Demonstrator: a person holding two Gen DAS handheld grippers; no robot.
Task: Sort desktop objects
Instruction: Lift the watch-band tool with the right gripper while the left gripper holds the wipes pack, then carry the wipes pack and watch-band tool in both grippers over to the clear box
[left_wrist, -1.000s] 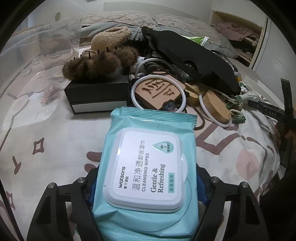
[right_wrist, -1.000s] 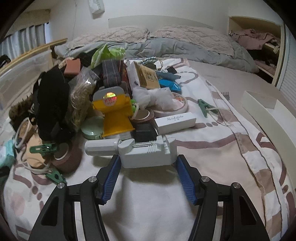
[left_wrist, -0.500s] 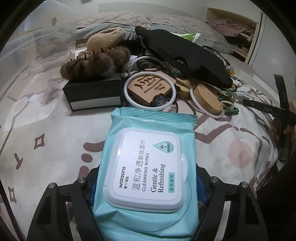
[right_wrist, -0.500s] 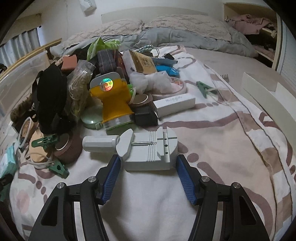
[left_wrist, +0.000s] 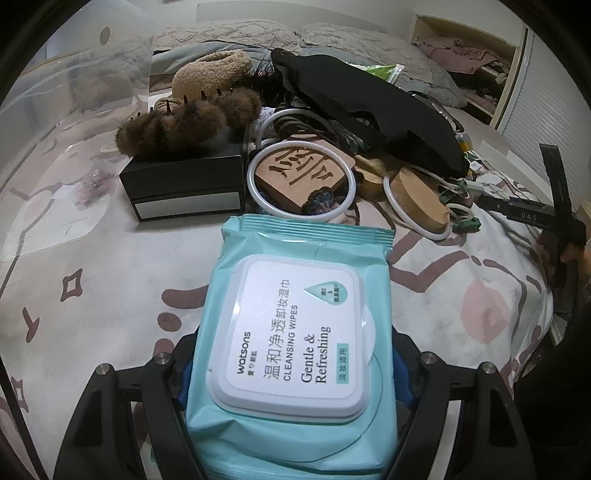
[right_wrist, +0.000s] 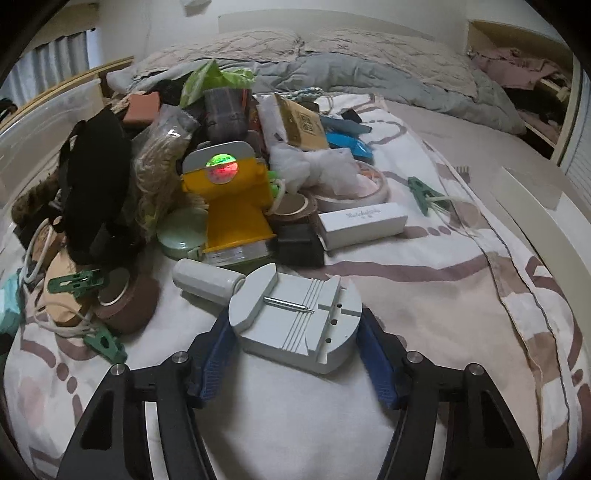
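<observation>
The wipes pack (left_wrist: 295, 332) is showing soft, faintly glossy teal film with a smooth white hard-plastic lid. The black box (left_wrist: 184, 184) is presenting a matt finish with a satin pale front panel. The hair claw (left_wrist: 188, 122), upper left of the frame, is looking furry and rough. The carved block (left_wrist: 299, 173) is appearing as bare, matt wood. The grey tool holder (right_wrist: 295, 317), lower centre, is reading as smooth matt plastic carrying a shiny metal pin. The yellow piece (right_wrist: 232, 206) is looking like glossy plastic. The bed cover (right_wrist: 424, 295) is appearing as soft, matt printed cloth.
</observation>
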